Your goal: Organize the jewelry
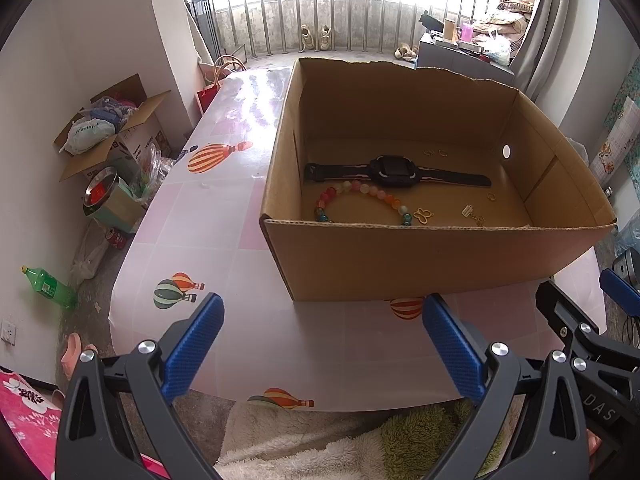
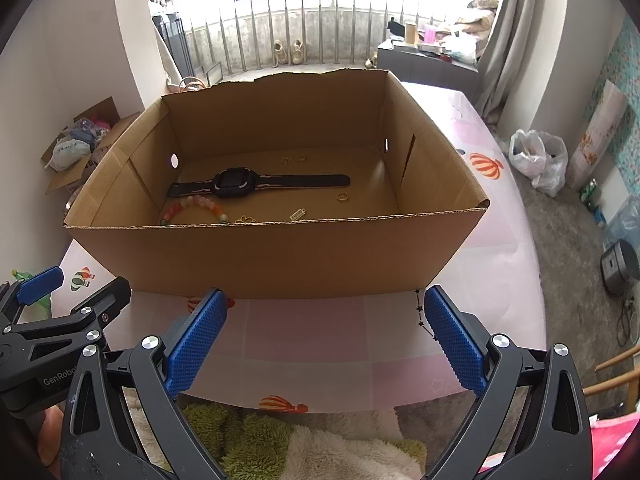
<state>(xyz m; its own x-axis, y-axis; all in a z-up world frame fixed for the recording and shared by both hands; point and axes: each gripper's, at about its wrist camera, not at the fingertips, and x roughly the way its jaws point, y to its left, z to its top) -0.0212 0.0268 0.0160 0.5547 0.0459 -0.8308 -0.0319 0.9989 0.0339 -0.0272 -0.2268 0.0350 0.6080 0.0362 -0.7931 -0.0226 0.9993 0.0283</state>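
Note:
An open cardboard box (image 1: 384, 256) (image 2: 256, 256) stands on the table. Inside lie a black watch (image 1: 394, 172) (image 2: 240, 183), a coloured bead bracelet (image 1: 360, 196) (image 2: 200, 206), a gold butterfly charm (image 1: 423, 216), a small tag on a chain (image 1: 470, 213) (image 2: 297, 214), a gold ring (image 1: 491, 197) (image 2: 342, 197) and small gold pieces at the back (image 1: 436, 152) (image 2: 292, 159). A black star chain (image 2: 420, 312) lies on the table by the box's front right corner. My left gripper (image 1: 322, 320) and right gripper (image 2: 324, 312) are open and empty, in front of the box.
The table (image 1: 224, 208) (image 2: 504, 232) has a pink balloon-print cover. A fluffy green and white rug (image 1: 360, 440) lies below its near edge. Clutter boxes (image 1: 116, 128) and a green bottle (image 1: 48, 286) sit on the floor left; a white bag (image 2: 540, 160) right.

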